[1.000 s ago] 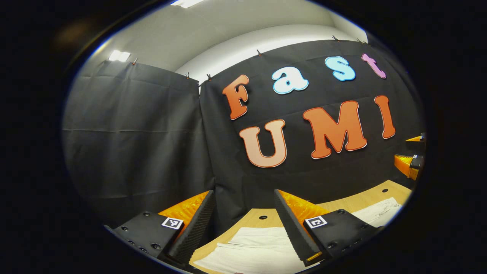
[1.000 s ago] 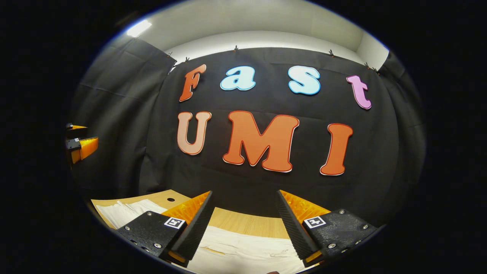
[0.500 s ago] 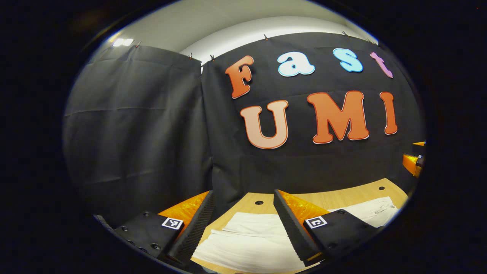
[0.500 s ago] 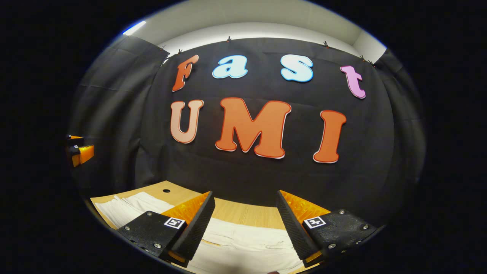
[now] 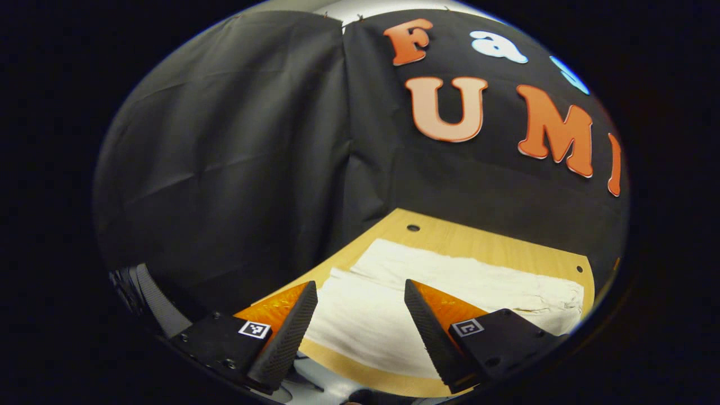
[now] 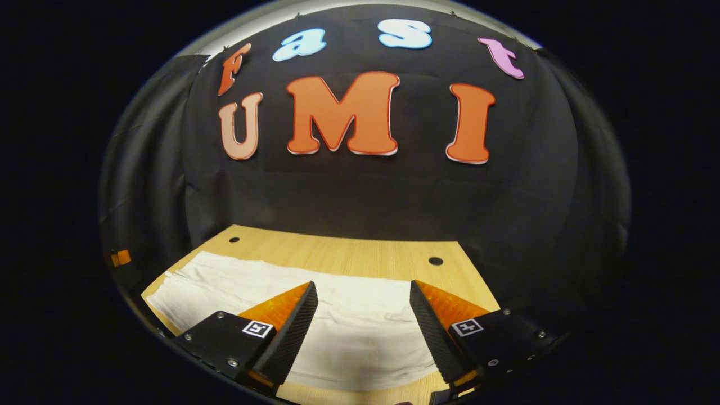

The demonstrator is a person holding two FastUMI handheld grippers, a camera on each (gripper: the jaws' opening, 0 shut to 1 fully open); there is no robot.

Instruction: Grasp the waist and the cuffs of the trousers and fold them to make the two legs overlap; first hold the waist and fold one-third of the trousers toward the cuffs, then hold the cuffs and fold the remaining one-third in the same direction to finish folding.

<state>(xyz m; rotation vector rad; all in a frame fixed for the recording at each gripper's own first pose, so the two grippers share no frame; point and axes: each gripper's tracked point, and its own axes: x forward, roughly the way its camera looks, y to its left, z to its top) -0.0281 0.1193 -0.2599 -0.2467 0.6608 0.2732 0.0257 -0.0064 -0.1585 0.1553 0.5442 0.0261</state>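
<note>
Both grippers hang over the table with their jaws spread and nothing between them: left gripper (image 5: pixel 360 320), right gripper (image 6: pixel 360 323). Judgement: approach phase of step one, no grasp made yet. Next move calls for each gripper to drop to a near-edge end of the cloth and pinch a single layer cleanly, one at the waist, one at the cuffs; which end is which I cannot tell.

The trousers (image 6: pixel 349 332) are pale, off-white, lying flat lengthwise across the wooden table (image 6: pixel 349 253), lightly creased, one long seam ridge visible. Beyond them bare tabletop with small holes (image 6: pixel 435 261), then the booth wall.
</note>
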